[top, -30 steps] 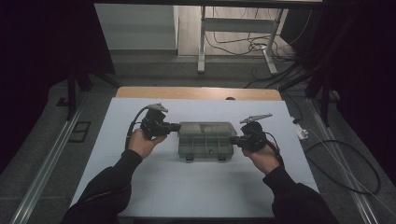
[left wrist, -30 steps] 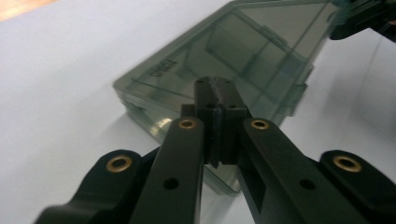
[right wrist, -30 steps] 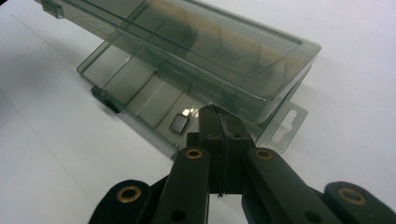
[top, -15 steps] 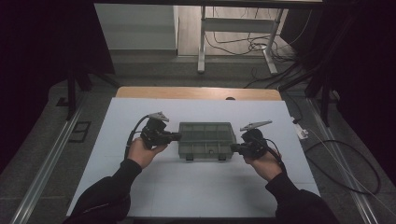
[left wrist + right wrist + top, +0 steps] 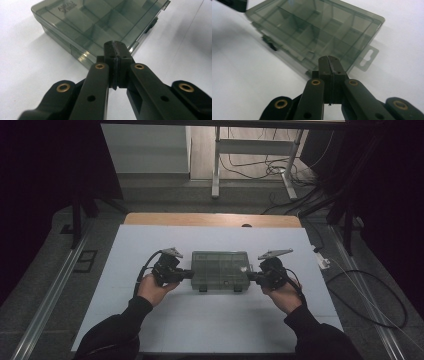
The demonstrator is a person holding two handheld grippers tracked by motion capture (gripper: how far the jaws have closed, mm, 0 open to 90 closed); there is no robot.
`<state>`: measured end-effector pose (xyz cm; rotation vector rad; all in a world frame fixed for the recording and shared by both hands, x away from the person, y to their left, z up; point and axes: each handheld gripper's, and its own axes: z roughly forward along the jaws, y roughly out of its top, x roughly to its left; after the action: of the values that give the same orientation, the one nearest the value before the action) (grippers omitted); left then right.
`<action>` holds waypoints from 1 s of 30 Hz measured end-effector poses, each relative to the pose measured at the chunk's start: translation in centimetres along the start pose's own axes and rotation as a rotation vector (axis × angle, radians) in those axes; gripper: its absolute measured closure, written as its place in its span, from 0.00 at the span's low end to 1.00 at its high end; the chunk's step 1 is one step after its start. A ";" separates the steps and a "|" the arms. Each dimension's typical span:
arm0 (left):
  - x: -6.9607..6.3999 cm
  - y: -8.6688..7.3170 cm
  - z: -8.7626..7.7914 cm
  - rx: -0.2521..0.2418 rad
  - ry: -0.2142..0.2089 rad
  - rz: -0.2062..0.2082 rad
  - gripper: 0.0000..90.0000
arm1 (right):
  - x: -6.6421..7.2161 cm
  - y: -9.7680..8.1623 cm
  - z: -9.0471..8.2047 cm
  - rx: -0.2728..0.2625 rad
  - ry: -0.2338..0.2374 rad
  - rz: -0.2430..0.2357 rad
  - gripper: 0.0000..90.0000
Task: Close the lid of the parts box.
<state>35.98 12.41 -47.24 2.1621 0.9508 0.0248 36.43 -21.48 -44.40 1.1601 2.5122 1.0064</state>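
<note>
A smoky translucent compartment box (image 5: 221, 269) lies flat with its lid closed on the white tabletop (image 5: 150, 320). My left gripper (image 5: 191, 274) is shut with nothing between its jaws, and its tip meets the box's left end. In the left gripper view the closed tips (image 5: 115, 45) sit at the near corner of the box (image 5: 95, 20). My right gripper (image 5: 250, 276) is also shut and empty, at the box's right end. In the right gripper view its tips (image 5: 329, 60) rest against the box (image 5: 319, 30) beside the hang tab (image 5: 367, 58).
Two dark latches (image 5: 220, 289) stick out from the box's near side. A wooden strip (image 5: 210, 219) runs along the table's far edge. Cables (image 5: 370, 290) trail on the floor to the right, and desk legs (image 5: 216, 165) stand beyond the table.
My left gripper has sunk and come a little nearer along the box's left end. The right gripper and the box have hardly moved.
</note>
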 end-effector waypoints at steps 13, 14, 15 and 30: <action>0.5 -0.5 1.5 0.038 -0.004 -0.011 0.98 | -0.8 -0.6 2.4 0.051 -0.021 -0.010 0.98; 0.5 -0.5 1.6 0.040 -0.004 -0.009 0.98 | -0.8 -0.6 2.5 0.054 -0.021 -0.012 0.99; 0.5 -0.6 1.7 0.042 -0.004 -0.010 0.99 | -0.8 -0.7 2.6 0.055 -0.020 -0.013 0.99; 0.3 -0.3 0.2 -0.001 -0.006 -0.018 0.75 | -0.7 -0.5 1.9 0.039 0.002 0.001 0.82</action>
<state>36.09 12.53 -47.65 2.1511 0.9657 0.0101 37.45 -21.29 -46.18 1.1717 2.5437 0.9638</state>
